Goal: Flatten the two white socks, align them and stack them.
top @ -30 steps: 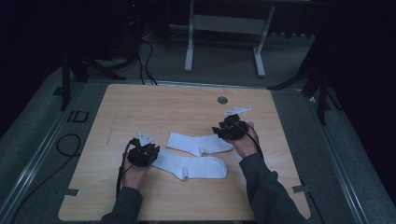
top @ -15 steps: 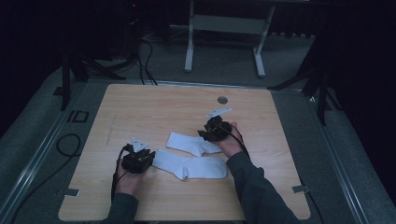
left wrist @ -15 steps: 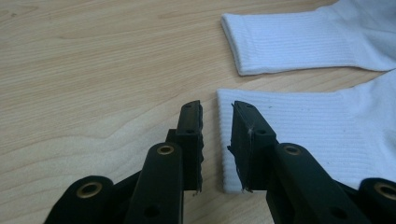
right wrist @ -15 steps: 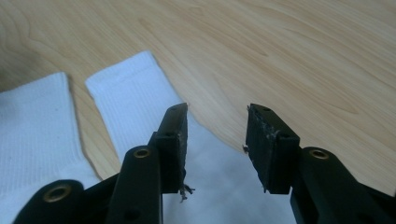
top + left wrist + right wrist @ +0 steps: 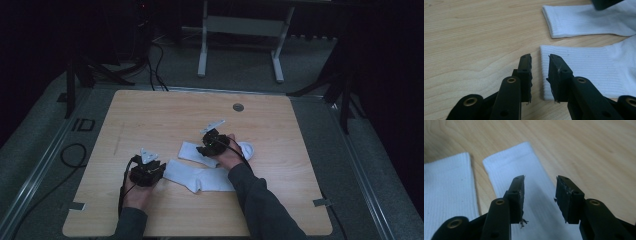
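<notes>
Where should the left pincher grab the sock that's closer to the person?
Probably at the ribbed cuff edge of the near sock. It lies flat, its open end facing the left gripper, whose open jaws already straddle that edge; coming in low from that side looks easiest.

Both tongs are all black: the left tongs (image 5: 540, 75) have chunky jaws with ridged, toothy pads and brass-ringed holes on the links. The right tongs (image 5: 540, 197) match, with frayed bits on the pad edges. Each carries a grey three-cornered plate on top and trails a black cable. Dark grey long sleeves.
</notes>
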The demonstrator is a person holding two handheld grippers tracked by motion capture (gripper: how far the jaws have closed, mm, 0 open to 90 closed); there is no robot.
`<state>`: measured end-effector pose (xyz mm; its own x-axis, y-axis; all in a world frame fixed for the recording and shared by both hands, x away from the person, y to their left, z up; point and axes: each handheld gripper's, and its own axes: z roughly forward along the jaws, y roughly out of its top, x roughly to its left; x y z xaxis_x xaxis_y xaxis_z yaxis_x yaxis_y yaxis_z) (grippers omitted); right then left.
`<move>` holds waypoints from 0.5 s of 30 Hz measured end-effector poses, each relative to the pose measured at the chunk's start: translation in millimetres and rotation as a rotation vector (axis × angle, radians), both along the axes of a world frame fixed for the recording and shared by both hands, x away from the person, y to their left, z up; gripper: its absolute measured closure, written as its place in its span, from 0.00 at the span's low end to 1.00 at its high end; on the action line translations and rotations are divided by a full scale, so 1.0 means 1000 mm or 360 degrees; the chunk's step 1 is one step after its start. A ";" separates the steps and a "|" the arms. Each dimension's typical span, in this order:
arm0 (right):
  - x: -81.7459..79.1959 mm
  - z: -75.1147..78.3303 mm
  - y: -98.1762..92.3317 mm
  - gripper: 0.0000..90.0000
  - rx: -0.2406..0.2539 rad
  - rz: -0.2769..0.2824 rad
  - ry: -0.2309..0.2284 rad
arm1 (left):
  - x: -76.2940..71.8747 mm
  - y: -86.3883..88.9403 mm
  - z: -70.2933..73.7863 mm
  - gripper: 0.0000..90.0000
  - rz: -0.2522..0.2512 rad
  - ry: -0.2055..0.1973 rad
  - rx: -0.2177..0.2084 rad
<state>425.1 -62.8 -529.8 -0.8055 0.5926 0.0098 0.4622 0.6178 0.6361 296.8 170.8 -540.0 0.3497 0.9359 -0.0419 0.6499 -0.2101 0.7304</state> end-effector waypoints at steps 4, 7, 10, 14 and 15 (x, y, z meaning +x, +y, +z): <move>-0.002 -0.010 0.008 0.63 -0.0027 0.0059 0.0024 | 0.000 -0.002 -0.001 0.80 -0.0001 0.0001 -0.0004; -0.001 -0.017 0.011 0.62 -0.0057 0.0058 0.0051 | 0.000 -0.003 -0.001 0.80 -0.0009 -0.0002 0.0004; 0.000 -0.018 0.010 0.66 -0.0047 0.0073 0.0053 | -0.001 -0.003 0.000 0.80 -0.0014 -0.0001 0.0016; 0.000 -0.018 0.008 0.82 -0.0061 0.0045 0.0021 | -0.005 -0.004 0.001 0.79 -0.0018 -0.0012 0.0024; 0.001 -0.018 0.007 0.87 -0.0057 0.0028 0.0022 | -0.006 -0.004 0.002 0.80 -0.0023 -0.0012 0.0028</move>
